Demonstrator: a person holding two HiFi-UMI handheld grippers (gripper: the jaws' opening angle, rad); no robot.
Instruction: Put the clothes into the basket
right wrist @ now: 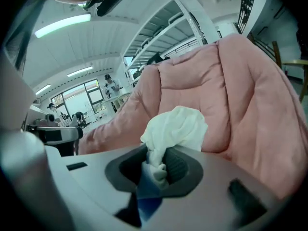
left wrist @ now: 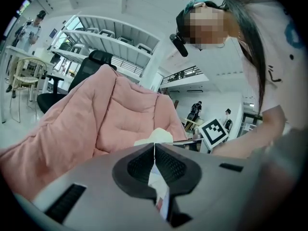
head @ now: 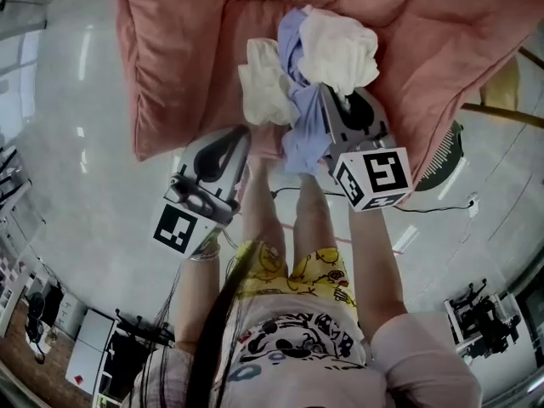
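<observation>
- Pinches a thin fold of the cream cloth (head: 265, 83) with the left gripper (head: 245, 134), jaws pressed together on it.
- Clamps the white cloth (head: 340, 48) with the right gripper (head: 327, 92), jaws closed on its bunched end, with a strip of the lilac cloth (head: 299, 113) caught in the same grip.
- Holds all three cloths bunched together and touching, off the quilt (head: 170, 58), over its near edge.
- Lets the lilac cloth hang down between the two grippers.
- Shows grey floor (head: 76, 185) around the quilt.
</observation>
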